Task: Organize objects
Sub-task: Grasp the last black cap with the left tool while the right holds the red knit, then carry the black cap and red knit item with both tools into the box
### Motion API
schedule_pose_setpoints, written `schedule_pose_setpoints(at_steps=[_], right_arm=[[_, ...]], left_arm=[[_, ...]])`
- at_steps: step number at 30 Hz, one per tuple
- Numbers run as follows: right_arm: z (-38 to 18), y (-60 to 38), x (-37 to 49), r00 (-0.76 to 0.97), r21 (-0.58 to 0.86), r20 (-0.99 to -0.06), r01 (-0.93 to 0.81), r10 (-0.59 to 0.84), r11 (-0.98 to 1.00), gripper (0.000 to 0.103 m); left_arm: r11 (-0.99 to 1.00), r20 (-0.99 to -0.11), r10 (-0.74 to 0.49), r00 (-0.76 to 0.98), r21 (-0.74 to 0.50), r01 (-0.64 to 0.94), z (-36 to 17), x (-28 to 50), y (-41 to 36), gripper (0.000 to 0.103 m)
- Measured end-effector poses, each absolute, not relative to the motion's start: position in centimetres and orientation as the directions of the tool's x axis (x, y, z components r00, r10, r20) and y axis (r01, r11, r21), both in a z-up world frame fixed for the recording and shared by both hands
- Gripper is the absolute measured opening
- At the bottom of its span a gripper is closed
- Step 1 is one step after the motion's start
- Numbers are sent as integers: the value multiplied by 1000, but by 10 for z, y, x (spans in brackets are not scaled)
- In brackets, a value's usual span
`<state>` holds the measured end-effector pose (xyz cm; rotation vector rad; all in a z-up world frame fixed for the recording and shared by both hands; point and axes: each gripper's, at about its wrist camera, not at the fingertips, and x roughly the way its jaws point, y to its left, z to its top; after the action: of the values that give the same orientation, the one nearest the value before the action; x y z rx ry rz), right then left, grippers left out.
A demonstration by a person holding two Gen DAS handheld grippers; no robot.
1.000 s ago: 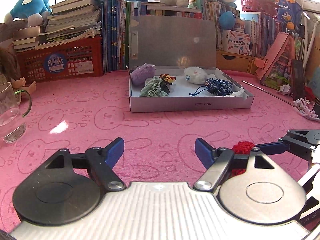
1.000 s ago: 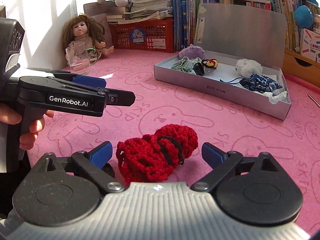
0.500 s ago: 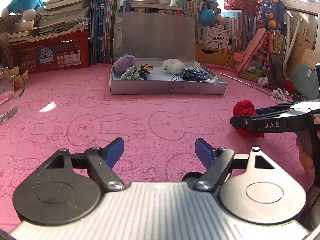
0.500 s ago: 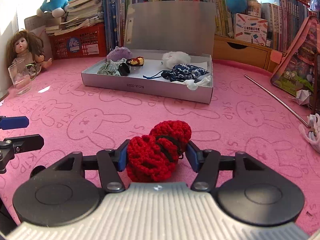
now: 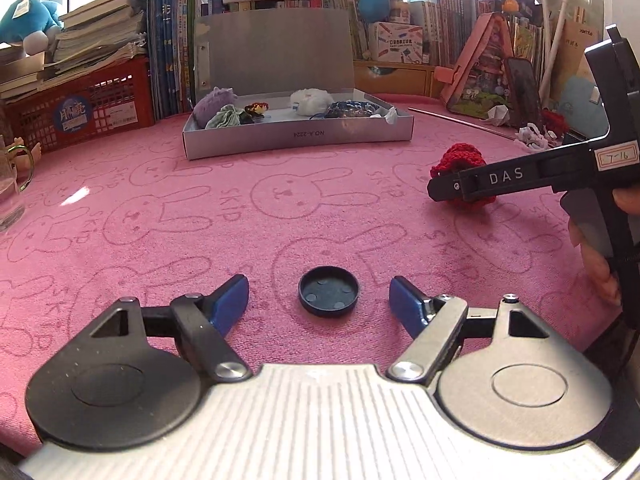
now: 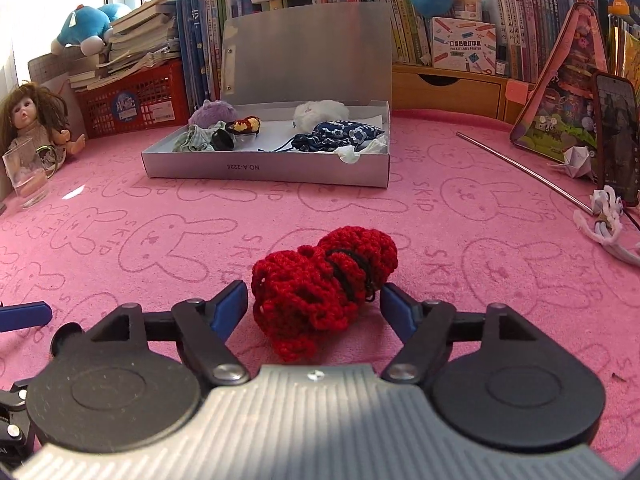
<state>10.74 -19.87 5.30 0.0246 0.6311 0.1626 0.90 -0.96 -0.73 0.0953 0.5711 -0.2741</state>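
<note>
A red crocheted pouch (image 6: 325,285) lies on the pink rabbit-print mat between the fingers of my right gripper (image 6: 314,305), whose jaws stand on both sides of it with a small gap on the left. The pouch (image 5: 460,162) also shows at the right of the left wrist view, partly behind the right gripper's finger. My left gripper (image 5: 319,303) is open, with a small round black cap (image 5: 328,291) on the mat between its fingertips. An open silver box (image 6: 264,168) farther back holds several small cloth pouches and trinkets.
A glass mug (image 6: 26,176) and a doll (image 6: 34,120) stand at the far left. A red basket (image 5: 80,114), books and plush toys line the back. A metal rod (image 6: 520,168), a phone (image 6: 614,140) and white scraps (image 6: 604,224) lie at the right.
The right gripper's jaws have opened a little from the red pouch, which rests on the mat. The left gripper has pulled back, and the black cap now shows between its fingertips.
</note>
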Motion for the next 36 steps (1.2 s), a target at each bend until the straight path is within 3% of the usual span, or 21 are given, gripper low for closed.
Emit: schedule_pose_setpoints(at_steps=[3, 4, 5, 6, 8, 19, 31, 32, 36], right_arm=[[50, -197, 107, 794, 68, -588, -142, 154, 988, 84], [50, -196, 107, 796, 65, -586, -141, 152, 988, 84], [50, -197, 108, 796, 68, -586, -141, 154, 988, 85], [49, -197, 108, 795, 71, -587, -141, 156, 987, 85], [49, -197, 108, 795, 72, -586, -140, 156, 987, 85], [49, -196, 105, 805, 68, -573, -141, 155, 988, 85], [58, -209, 100, 813, 220, -528, -150, 246, 964, 85], [59, -210, 101, 811, 231, -529, -145, 250, 962, 84], [60, -211, 106, 809, 243, -539, -114, 232, 963, 62]], left_arm=[[966, -537, -212, 817, 14, 260, -6, 8, -9, 69], [968, -535, -205, 819, 12, 250, -5, 8, -8, 59], [971, -536, -200, 820, 3, 239, -3, 8, -7, 43], [974, -538, -202, 819, -19, 228, 0, 9, -4, 37], [974, -534, -215, 818, -60, 217, 6, 12, 1, 37], [987, -531, -153, 833, -33, 160, 11, 37, 4, 37], [988, -531, -142, 835, -31, 148, 9, 52, 5, 37], [988, -529, -142, 837, -31, 149, 10, 53, 4, 37], [988, -520, -143, 842, -32, 148, 12, 57, 4, 37]])
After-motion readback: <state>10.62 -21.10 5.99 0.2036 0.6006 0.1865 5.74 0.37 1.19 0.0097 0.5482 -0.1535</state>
